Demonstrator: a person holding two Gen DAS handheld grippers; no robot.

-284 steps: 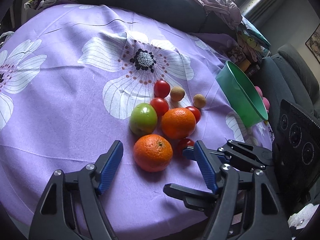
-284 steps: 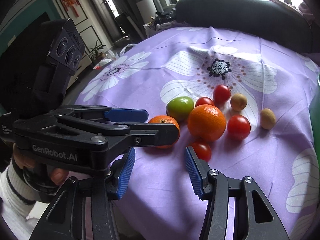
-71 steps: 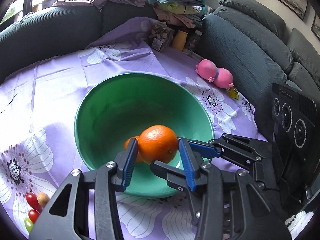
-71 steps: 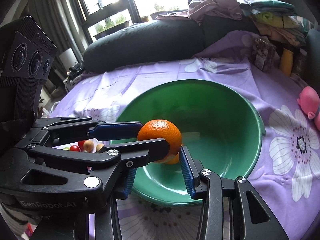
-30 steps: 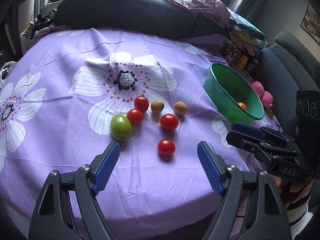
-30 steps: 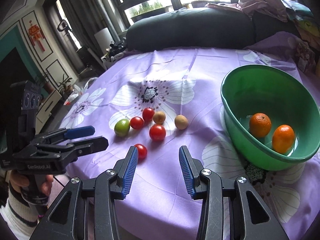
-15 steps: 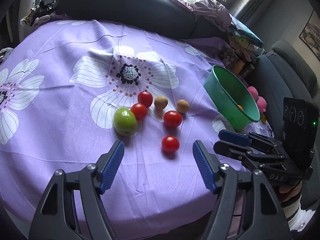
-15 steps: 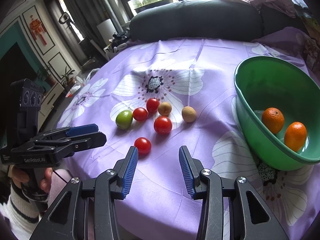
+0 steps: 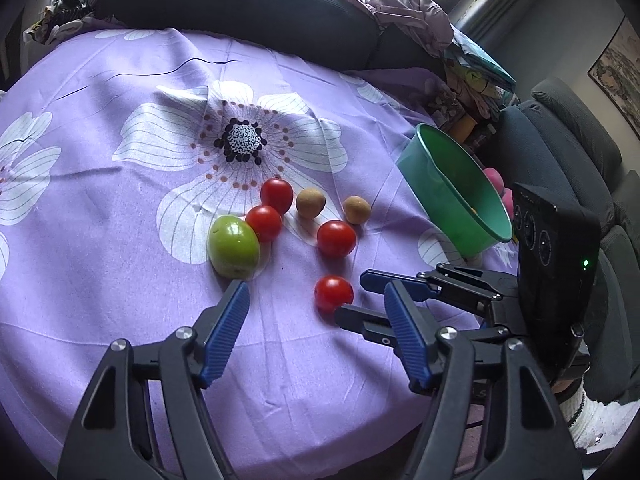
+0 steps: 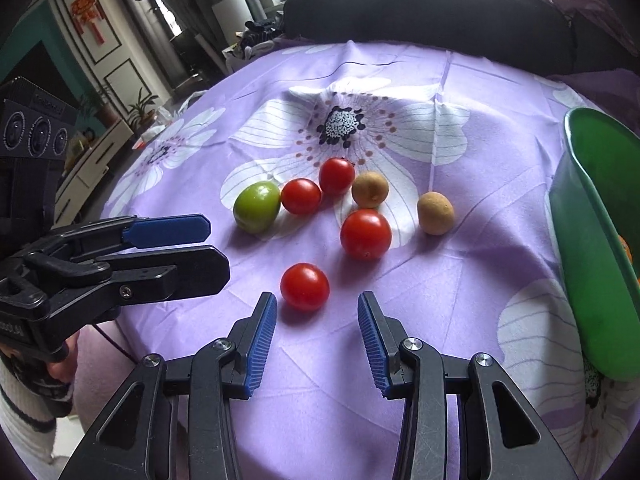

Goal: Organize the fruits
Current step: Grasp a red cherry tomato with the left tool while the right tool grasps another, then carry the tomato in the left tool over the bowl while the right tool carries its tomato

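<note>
1. A round tabletop (image 9: 100, 280) fills both views, draped in a purple cloth printed with large white flowers; a dark sofa (image 9: 240, 4) curves behind it.
2. A green bowl (image 10: 600, 264) sits at the tabletop's right edge, well apart from the loose fruit; a sliver of orange fruit (image 10: 626, 249) shows inside it past the rim.
3. The left tongs (image 9: 316, 328) hover low over the near side of the cloth, blue pads spread wide, holding nothing; the green fruit lies just beyond the left pad.
4. The right tongs (image 10: 316, 334) are likewise spread wide and hold nothing; the nearest tomato lies just ahead of the gap between the pads.
5. A green fruit (image 9: 233, 246) rests left of the group, touching a tomato (image 9: 264, 223); another tomato (image 9: 277, 195) sits just behind that one.
6. A larger tomato (image 10: 365, 234) lies mid-group; the nearest tomato (image 10: 305, 286) lies alone, closest to both tongs.
7. Two small brown fruits (image 10: 370, 189) (image 10: 435, 208) lie toward the bowl, apart from each other.
</note>
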